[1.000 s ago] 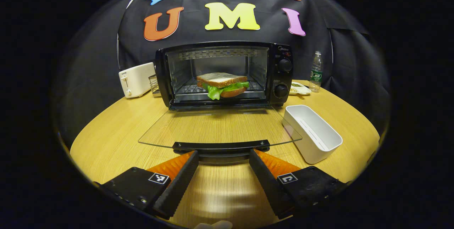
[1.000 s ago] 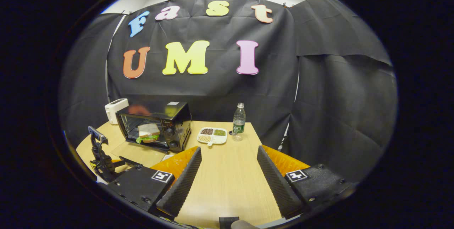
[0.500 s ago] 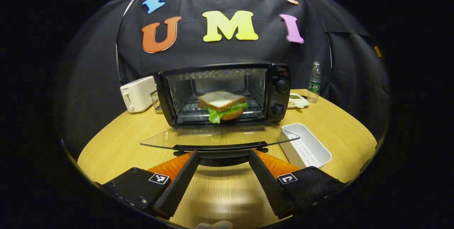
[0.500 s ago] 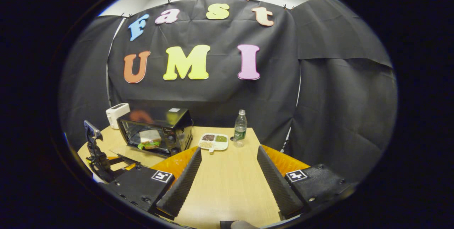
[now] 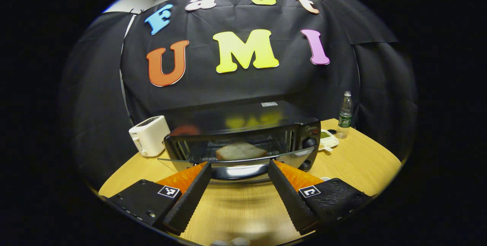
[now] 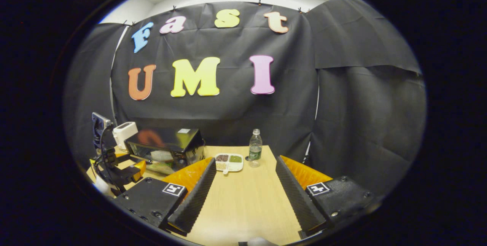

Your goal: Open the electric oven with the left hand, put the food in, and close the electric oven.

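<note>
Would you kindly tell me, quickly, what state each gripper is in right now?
Left gripper: open, fingers either side of the oven door handle, not clamped on it.
Right gripper: open, holding nothing, above the table.

Not much can actually be read here. A small pale sticker (image 5: 269, 104) is seen on top of the electric oven (image 5: 236, 118), but its print is far too tiny to be made out. A faint logo (image 5: 310, 127) is spotted above the oven's knobs, blurred past reading. A green label (image 5: 345, 121) is wrapped round the water bottle (image 5: 345, 105), nothing legible on it either. Square black-and-white marker tags (image 5: 169, 191) are stuck on the finger bases of the left gripper (image 5: 239, 164), and the same kind (image 6: 318, 189) are found on the right gripper (image 6: 245, 159); they're coded patterns, no letters or numbers.
</note>
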Tool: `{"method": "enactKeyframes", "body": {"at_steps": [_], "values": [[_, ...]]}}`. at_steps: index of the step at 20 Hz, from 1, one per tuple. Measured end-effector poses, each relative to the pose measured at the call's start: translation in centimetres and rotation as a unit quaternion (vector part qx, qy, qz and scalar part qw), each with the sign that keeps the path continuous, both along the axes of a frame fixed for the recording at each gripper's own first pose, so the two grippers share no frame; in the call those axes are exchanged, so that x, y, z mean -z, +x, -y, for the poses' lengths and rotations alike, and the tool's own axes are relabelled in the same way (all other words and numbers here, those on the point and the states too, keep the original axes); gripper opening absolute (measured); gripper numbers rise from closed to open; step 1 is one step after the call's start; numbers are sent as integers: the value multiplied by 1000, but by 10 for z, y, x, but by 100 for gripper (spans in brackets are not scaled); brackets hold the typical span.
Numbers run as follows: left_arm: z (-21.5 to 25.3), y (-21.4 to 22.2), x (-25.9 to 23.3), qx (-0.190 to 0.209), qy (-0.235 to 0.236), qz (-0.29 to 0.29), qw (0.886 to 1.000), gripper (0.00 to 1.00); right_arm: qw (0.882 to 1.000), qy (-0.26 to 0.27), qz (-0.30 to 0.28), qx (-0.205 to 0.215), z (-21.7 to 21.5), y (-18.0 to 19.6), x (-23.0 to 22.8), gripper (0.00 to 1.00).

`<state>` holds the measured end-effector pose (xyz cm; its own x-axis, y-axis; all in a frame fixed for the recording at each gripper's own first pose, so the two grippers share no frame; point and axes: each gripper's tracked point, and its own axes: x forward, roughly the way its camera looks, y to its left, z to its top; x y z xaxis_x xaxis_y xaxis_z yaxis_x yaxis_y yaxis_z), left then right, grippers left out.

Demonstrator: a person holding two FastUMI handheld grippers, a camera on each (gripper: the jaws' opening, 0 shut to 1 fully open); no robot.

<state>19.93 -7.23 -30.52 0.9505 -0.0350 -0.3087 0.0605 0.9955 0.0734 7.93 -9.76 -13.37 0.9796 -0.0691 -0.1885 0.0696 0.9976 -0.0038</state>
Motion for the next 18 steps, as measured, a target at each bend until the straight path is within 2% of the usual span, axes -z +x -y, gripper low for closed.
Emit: {"method": "enactKeyframes", "body": {"at_steps": [4, 5, 7, 12, 18], "values": [[1, 35, -17, 4, -5, 16, 1000, 97, 1000, 3, 3, 11, 7, -2, -5, 97], [3, 36, -21, 6, -9, 19, 1000, 100, 1000, 3, 3, 12, 7, -2, -7, 97], [3, 33, -28, 7, -6, 24, 1000, 97, 1000, 1, 5, 14, 7, -4, -10, 97], [-1, -7, -68, -3, -22, 33, 999, 97, 1000, -2, 11, 7, -2, -8, -28, 97], [-28, -72, -169, -14, -32, 70, 997, 96, 999, -13, 38, -15, -34, -22, -78, 97]]}}
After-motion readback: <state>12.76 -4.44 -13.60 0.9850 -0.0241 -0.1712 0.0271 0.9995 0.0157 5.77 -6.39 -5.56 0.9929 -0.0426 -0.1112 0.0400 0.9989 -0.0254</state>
